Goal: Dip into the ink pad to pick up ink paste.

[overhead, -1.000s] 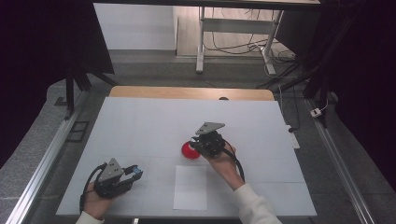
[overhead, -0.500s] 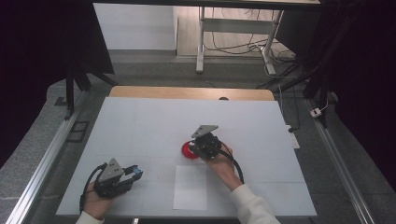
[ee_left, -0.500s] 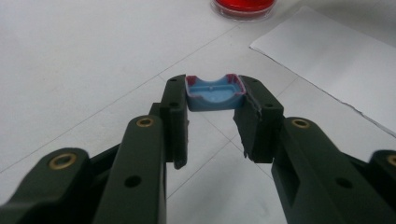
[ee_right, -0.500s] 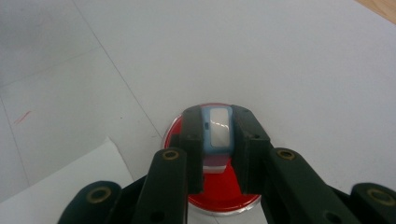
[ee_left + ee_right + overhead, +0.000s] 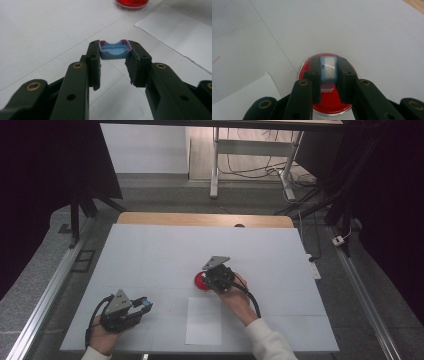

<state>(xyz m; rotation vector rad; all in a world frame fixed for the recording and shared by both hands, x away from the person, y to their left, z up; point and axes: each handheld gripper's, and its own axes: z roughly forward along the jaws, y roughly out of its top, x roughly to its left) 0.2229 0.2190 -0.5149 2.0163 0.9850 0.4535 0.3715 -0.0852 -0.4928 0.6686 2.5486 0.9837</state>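
Red ink pad [image 5: 324, 100] sits on the white counter [image 5: 150, 255], just beyond a paper sheet [image 5: 204, 320] — right tool [image 5: 328, 72] pinches a blue stamp [image 5: 328, 71] over it. Left tool [image 5: 113, 61] pinches a blue cap [image 5: 114, 50] — well apart.

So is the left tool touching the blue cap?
Touching. In the left gripper view, the left tool has both jaws pressed against the sides of the blue cap, no gap visible.
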